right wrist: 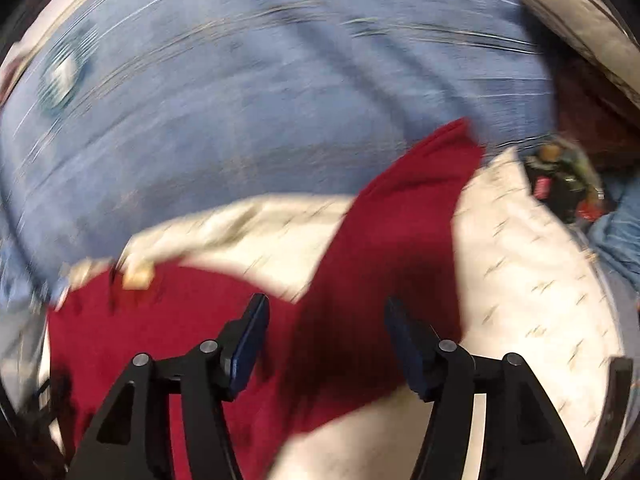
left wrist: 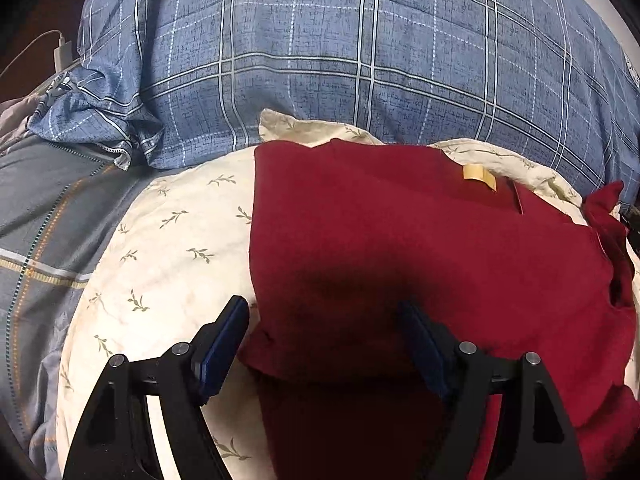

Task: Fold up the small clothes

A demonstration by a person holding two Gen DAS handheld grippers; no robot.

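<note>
A dark red garment (left wrist: 420, 240) with a tan label (left wrist: 480, 176) lies spread on a cream leaf-print pillow (left wrist: 168, 248). My left gripper (left wrist: 324, 312) is open, its jaws wide apart over the garment's left near edge, holding nothing. In the blurred right wrist view the same red garment (right wrist: 380, 248) shows a sleeve stretching up to the right over the pillow (right wrist: 528, 272). My right gripper (right wrist: 326, 308) is open just above the red cloth, with nothing between its jaws.
A blue plaid quilt (left wrist: 360, 52) covers the bed behind the pillow. A grey striped cover (left wrist: 44, 208) lies to the left. A white charger and cable (left wrist: 62, 54) sit at far left. Dark clutter (right wrist: 564, 184) sits at right.
</note>
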